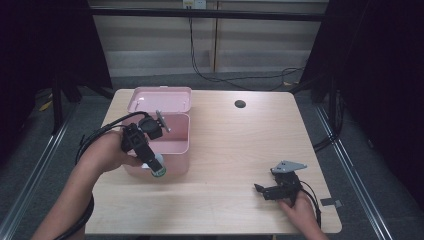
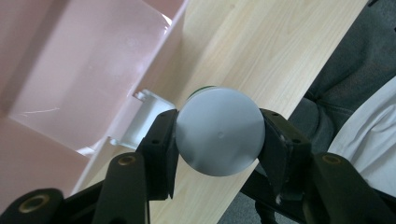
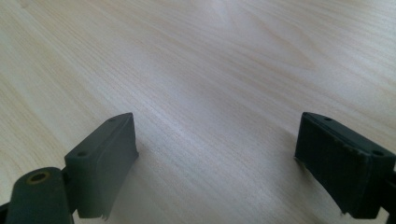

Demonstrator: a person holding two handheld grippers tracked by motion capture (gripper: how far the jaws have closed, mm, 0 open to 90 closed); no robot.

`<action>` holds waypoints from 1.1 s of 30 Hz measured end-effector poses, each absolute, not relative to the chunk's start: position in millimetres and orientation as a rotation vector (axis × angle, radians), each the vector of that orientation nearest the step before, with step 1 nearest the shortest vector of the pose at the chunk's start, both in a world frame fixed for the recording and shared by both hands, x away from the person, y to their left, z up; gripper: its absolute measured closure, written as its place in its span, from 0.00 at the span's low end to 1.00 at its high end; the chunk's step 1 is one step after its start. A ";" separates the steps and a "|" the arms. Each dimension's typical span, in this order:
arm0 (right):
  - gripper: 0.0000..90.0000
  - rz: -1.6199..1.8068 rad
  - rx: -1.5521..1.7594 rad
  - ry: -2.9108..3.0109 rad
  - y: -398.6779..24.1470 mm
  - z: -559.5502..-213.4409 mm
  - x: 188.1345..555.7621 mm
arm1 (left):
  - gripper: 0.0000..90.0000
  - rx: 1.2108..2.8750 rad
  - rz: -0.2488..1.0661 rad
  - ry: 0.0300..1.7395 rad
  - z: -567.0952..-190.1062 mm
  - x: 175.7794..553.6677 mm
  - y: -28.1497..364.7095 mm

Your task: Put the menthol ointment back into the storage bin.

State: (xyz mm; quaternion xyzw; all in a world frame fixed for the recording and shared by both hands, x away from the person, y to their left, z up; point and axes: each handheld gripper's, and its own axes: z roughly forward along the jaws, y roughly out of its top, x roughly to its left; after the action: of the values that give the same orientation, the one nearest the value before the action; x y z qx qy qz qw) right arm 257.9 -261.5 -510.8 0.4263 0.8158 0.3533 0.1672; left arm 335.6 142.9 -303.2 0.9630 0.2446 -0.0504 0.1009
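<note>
Left gripper (image 1: 152, 165) is clamped on a small round bottle with a grey cap (image 2: 218, 131) and green band, at the front wall of the open pink plastic storage box (image 1: 175, 148). The bottle's long axis runs along the jaws, so the box cavity lies just behind it. Right gripper (image 1: 270, 190), jaws spread and holding nothing, rests well right of the box on the light wooden table (image 1: 240, 150).

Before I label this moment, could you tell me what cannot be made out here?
- Can's label and sides: left gripper view, its grey end faces the camera; too small in the high view.
- Pink box floor: high view, left gripper and hand cover part.
- Right gripper jaws: high view, too small.
</note>
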 end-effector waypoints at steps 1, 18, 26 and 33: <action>0.13 1.007 1.210 2.321 -261.5 -510.9 258.0 | 0.56 2.834 -0.148 0.746 -301.3 336.2 142.1; 0.14 1.004 1.213 2.323 -261.6 -510.7 257.9 | 0.56 2.821 -0.158 0.826 -277.6 364.3 133.2; 0.13 1.004 1.214 2.323 -261.5 -510.7 257.9 | 0.56 2.833 -0.149 0.854 -271.3 376.1 125.6; 0.14 1.004 1.213 2.323 -261.5 -510.8 257.9 | 0.56 2.822 -0.149 0.880 -274.1 389.3 120.6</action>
State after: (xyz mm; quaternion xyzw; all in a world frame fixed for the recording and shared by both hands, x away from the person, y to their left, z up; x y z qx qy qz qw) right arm 257.9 -261.5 -510.8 0.4262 0.8161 0.3528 0.1668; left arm 389.3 120.6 -274.1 0.9496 0.2960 -0.0500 0.0906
